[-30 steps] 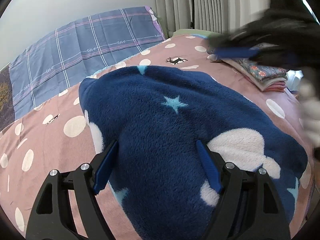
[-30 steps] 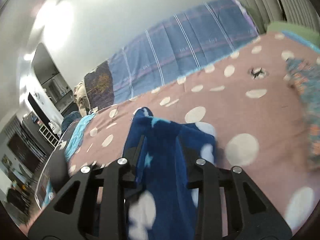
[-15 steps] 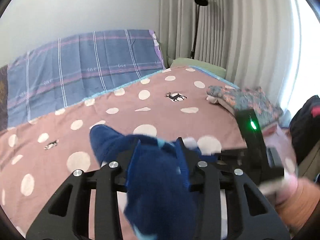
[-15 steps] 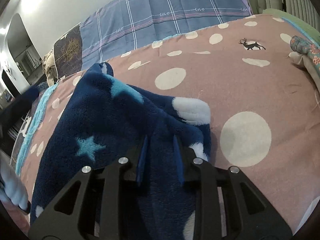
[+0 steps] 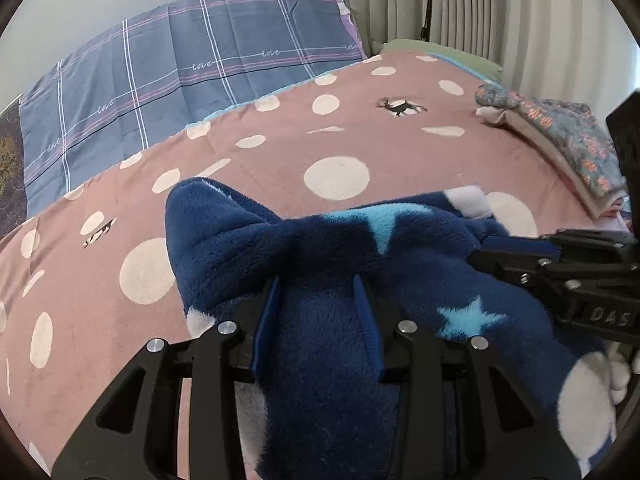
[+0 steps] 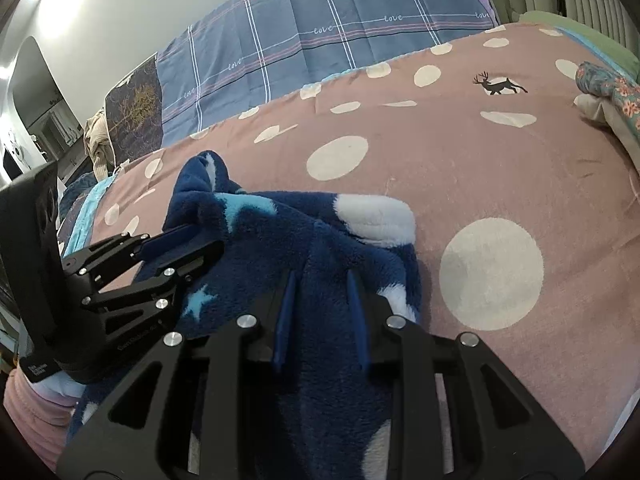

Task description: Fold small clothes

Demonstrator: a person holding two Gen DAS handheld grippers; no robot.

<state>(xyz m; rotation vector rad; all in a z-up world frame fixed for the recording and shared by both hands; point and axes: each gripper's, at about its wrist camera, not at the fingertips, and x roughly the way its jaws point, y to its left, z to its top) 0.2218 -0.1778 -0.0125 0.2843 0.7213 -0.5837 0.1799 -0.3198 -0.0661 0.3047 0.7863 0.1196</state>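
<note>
1. Left tongs [image 5: 316, 300], lower centre of their own view, are clenched on a bunched ridge of the navy fleece garment [image 5: 320, 240], lifting that end so it can be folded over
2. Right tongs [image 6: 320, 300] pinch the neighbouring ridge, keeping the edge level above the spotted bed [image 6: 480, 160]

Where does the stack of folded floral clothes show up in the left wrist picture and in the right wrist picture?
Left wrist view: the stack of folded floral clothes lies at the right edge, on the dotted bedspread, above the right gripper.
Right wrist view: only its end shows, at the upper right edge.
Shared landmark: the deer print on the bedspread, left of the stack in both.
</note>
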